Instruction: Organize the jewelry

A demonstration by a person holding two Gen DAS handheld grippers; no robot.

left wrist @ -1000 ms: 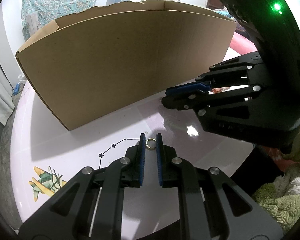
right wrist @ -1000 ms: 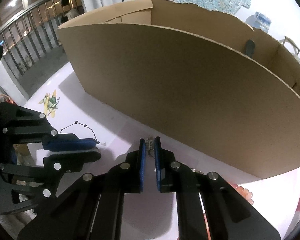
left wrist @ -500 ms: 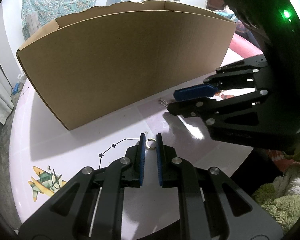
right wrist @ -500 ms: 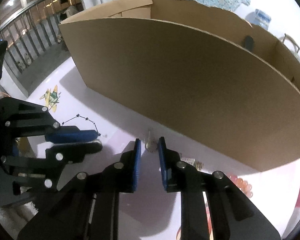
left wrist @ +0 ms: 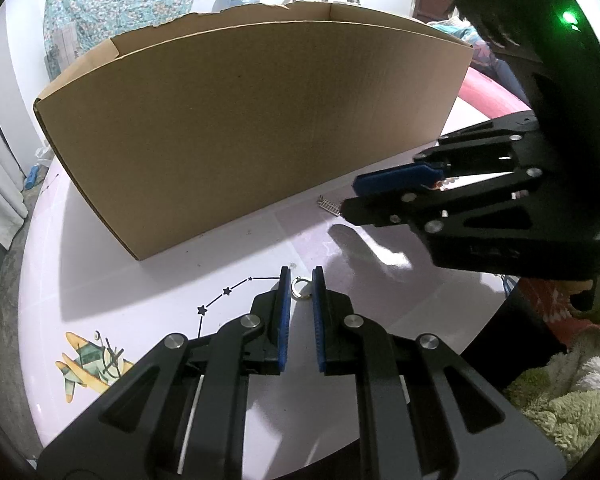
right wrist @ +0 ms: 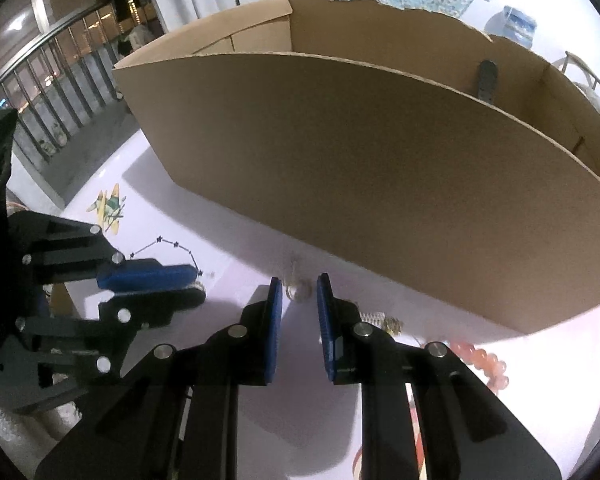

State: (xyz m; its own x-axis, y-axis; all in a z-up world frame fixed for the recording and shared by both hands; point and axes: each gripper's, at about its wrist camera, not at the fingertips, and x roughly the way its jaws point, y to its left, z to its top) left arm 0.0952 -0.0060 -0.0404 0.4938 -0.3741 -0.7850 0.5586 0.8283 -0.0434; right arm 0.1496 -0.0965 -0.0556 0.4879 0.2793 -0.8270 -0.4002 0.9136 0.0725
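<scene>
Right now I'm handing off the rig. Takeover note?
Left gripper: shut on a small gold ring, low over the table.
Right gripper: open; a small pale jewelry piece lies on the table between its tips, not gripped.
Pink bead bracelet and small metal pieces lie in front of the cardboard box.
Done: box contents hidden, cannot tell.
Left: ring, pale piece, bracelet and metal pieces are all outside the box.

Home room: child's desk [left wrist: 100, 280] with plane sticker [left wrist: 88, 364], floral cloth [left wrist: 116, 4] hanging beyond tongs, balcony railing [right wrist: 52, 92] left.
</scene>
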